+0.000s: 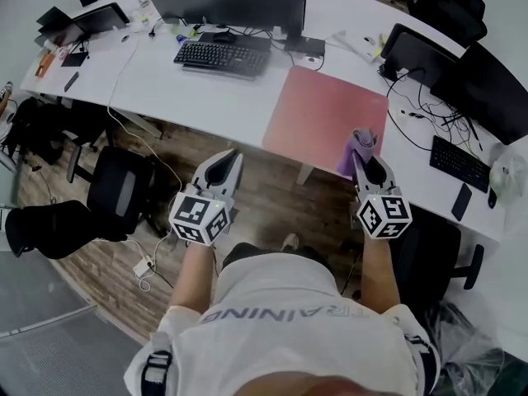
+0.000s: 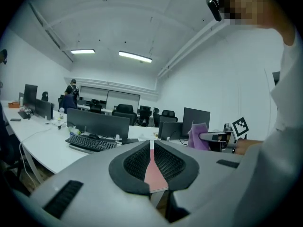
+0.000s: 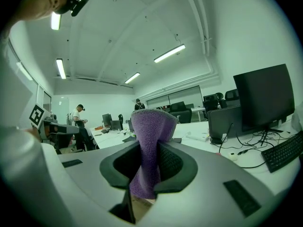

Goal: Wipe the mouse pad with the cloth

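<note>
Closest to me, both grippers are held out in front of my white shirt (image 1: 305,312), short of the desk (image 1: 165,89). My left gripper (image 1: 229,157) has its jaws pressed together with nothing between them; only a thin slit shows the pink pad beyond. My right gripper (image 1: 361,160) is clamped on the purple cloth (image 1: 360,144), which stands up out of the jaws in a bunched fold and hangs a little below them. From the head view the cloth sits over the near right corner of the pink mouse pad (image 1: 322,110); I cannot tell whether it touches. Beyond the pad, to its left, lie a black keyboard (image 1: 221,58) and a wide monitor (image 1: 231,7).
</note>
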Motion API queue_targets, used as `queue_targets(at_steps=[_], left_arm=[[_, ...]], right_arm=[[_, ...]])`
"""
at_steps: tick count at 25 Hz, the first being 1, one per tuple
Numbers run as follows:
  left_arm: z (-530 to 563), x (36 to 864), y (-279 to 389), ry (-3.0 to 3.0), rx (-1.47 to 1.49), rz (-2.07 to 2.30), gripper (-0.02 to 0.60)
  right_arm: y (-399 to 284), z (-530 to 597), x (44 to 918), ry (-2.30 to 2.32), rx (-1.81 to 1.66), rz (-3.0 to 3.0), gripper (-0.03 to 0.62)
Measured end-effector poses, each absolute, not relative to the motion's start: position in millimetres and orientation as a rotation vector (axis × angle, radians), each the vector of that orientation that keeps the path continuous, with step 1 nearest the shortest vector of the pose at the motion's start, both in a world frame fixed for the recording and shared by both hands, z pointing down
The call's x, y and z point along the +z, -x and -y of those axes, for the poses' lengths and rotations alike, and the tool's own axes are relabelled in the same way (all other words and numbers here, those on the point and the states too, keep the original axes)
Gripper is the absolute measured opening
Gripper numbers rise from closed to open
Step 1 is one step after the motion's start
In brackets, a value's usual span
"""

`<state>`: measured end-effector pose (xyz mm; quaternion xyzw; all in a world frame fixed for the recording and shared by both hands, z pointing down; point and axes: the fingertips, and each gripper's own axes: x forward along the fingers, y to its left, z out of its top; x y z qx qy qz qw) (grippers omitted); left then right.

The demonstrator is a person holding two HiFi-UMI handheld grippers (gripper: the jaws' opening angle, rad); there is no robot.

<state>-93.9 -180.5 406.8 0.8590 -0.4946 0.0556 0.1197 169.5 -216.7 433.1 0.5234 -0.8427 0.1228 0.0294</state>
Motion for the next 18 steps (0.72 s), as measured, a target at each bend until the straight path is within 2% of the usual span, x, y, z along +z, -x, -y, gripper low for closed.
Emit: queue_targets(at_steps=[13, 18], left_arm=[[285.2, 418.2, 58.6, -2.591, 0.119, 1.275, 0.043], [356.5, 421.7, 73.4, -2.616, 0.114, 1.217, 0.043]], right_arm=[[-211.9, 277.2, 434.3, -1.787, 0.37, 2.464, 0.098], [-203.3, 328.6, 444.3, -1.851, 0.403, 2.38, 0.098]])
